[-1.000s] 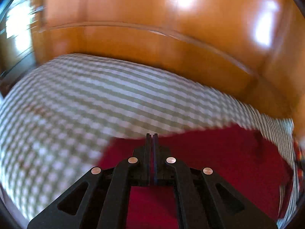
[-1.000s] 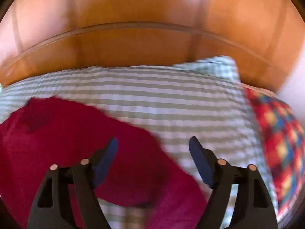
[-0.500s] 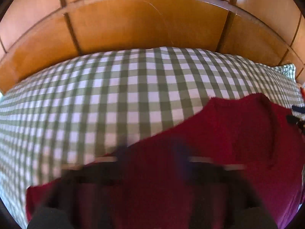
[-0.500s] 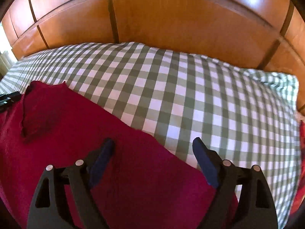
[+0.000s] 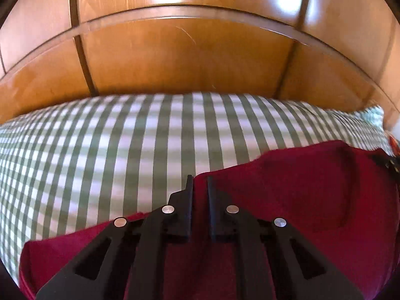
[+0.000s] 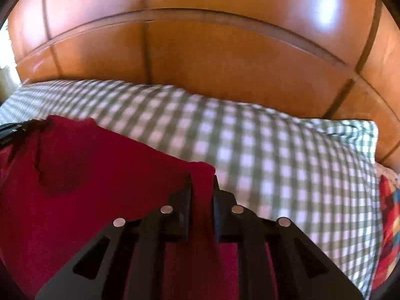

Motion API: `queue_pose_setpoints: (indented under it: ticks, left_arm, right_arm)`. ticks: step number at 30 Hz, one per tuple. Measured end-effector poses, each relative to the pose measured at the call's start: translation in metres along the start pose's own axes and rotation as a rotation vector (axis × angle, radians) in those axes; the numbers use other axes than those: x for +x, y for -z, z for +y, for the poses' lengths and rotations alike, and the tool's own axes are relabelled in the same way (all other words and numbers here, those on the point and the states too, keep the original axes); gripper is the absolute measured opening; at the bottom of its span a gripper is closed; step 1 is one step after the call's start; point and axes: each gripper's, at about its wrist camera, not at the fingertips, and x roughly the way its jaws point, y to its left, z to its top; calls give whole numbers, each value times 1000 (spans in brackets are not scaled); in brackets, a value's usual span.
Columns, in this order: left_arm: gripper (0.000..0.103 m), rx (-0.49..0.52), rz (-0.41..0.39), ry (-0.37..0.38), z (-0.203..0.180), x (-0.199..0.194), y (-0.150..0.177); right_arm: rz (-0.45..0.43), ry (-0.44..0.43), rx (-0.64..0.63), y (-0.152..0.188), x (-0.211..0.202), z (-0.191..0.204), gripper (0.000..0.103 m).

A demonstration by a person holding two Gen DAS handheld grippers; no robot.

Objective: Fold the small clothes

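A dark red garment [image 5: 300, 190] lies on a green and white checked bedcover [image 5: 125, 150]. My left gripper [image 5: 200, 182] is shut on the garment's far edge, with red cloth between its fingers. In the right wrist view the same red garment [image 6: 87, 175] fills the lower left. My right gripper [image 6: 202, 180] is shut on its far right corner, with cloth pinched between the fingers. Each gripper's black tip shows at the edge of the other view, the right gripper [image 5: 387, 162] and the left gripper [image 6: 15, 131].
A polished wooden headboard [image 5: 187, 57] rises right behind the bedcover [image 6: 275, 162]. A red, blue and yellow patterned cloth [image 6: 387, 225] lies at the far right edge of the bed.
My right gripper was open over the garment and has closed on its corner. My left gripper opened briefly in a blur and has closed again on the far edge.
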Motion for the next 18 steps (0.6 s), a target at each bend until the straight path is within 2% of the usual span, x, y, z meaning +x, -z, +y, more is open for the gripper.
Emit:
queue_pose_setpoints:
  ticks: [2, 4, 5, 6, 8, 10, 11, 14, 15, 16, 18]
  left_arm:
    - [11, -10, 51, -38, -12, 16, -11]
    - [16, -28, 68, -57, -15, 14, -8]
    - [19, -47, 61, -52, -13, 7, -8]
    - [22, -53, 56, -44, -10, 0, -6]
    - [23, -38, 33, -54, -2, -25, 2]
    - [24, -9, 24, -69, 9, -52, 15]
    - [24, -8, 23, -69, 15, -65, 22]
    - [24, -82, -12, -8, 54, -125, 59]
    - [37, -102, -22, -1, 63, -139, 71]
    - [56, -128, -35, 9, 71, -157, 86]
    - [68, -161, -70, 63, 77, -184, 113]
  right_arm:
    - [47, 32, 6, -1, 17, 2, 14]
    - [49, 42, 8, 0, 20, 6, 17]
    - [24, 46, 22, 2, 13, 7, 29]
    - [6, 48, 47, 3, 5, 4, 52]
    - [-37, 52, 95, 9, -14, -1, 72]
    - [-71, 21, 140, 22, -38, -3, 74]
    - [-81, 11, 156, 29, -49, -1, 79]
    - [-107, -51, 181, 60, -85, 13, 83]
    - [-107, -88, 192, 78, -100, 20, 85]
    - [-103, -111, 199, 91, -109, 27, 85]
    - [-85, -153, 201, 114, -120, 43, 86]
